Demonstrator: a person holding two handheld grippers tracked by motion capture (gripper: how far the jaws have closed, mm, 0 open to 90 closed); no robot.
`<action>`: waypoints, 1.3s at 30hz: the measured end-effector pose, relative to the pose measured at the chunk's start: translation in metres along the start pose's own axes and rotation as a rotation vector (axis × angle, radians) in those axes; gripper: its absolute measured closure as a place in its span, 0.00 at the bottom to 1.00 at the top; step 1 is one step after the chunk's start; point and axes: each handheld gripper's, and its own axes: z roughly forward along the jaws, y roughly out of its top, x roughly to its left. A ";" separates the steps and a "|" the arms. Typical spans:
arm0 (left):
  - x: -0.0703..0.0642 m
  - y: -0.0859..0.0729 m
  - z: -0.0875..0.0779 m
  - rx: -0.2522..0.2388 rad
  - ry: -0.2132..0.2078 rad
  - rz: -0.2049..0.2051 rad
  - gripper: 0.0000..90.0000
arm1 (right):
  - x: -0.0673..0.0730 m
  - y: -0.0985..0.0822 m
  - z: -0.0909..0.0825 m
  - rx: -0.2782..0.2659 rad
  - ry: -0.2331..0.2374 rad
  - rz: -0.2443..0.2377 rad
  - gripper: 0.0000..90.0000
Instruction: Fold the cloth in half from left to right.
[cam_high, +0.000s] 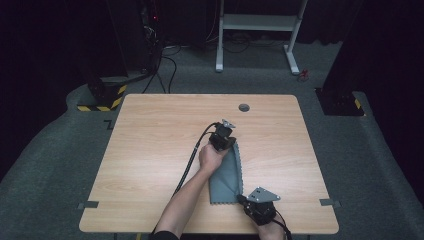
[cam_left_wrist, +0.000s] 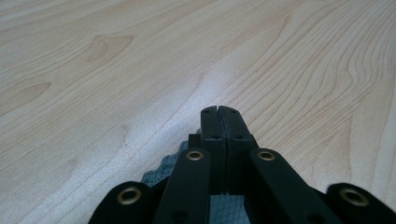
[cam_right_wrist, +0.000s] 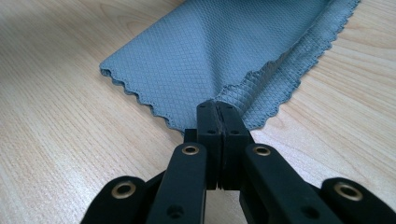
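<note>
A grey textured cloth (cam_high: 227, 175) with scalloped edges lies folded into a narrow strip on the wooden table (cam_high: 150, 150), running from mid-table toward the front edge. My left gripper (cam_high: 223, 136) sits at the cloth's far end with its jaws pressed together. In the left gripper view the cloth (cam_left_wrist: 163, 170) shows right under and behind the tips of the left gripper (cam_left_wrist: 218, 112). My right gripper (cam_high: 243, 199) is at the near right corner. In the right gripper view the cloth (cam_right_wrist: 210, 51) puckers up into the closed tips of the right gripper (cam_right_wrist: 217, 106).
A round cable hole (cam_high: 244, 107) sits near the table's far edge. Grey tape tabs (cam_high: 88, 204) mark the front corners. Behind the table on the floor stand a white desk frame (cam_high: 260, 30) and a stand base with yellow-black stripes (cam_high: 100, 102).
</note>
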 end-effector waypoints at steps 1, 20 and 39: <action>0.000 0.000 0.000 0.000 0.003 0.002 0.99 | 0.000 0.000 0.000 0.001 -0.001 -0.002 0.99; -0.001 0.001 0.007 0.010 0.009 -0.004 0.98 | -0.008 -0.002 -0.002 0.009 -0.008 0.037 0.96; -0.006 0.000 0.009 0.012 -0.012 0.035 0.99 | -0.006 -0.006 -0.006 0.029 0.020 0.024 0.99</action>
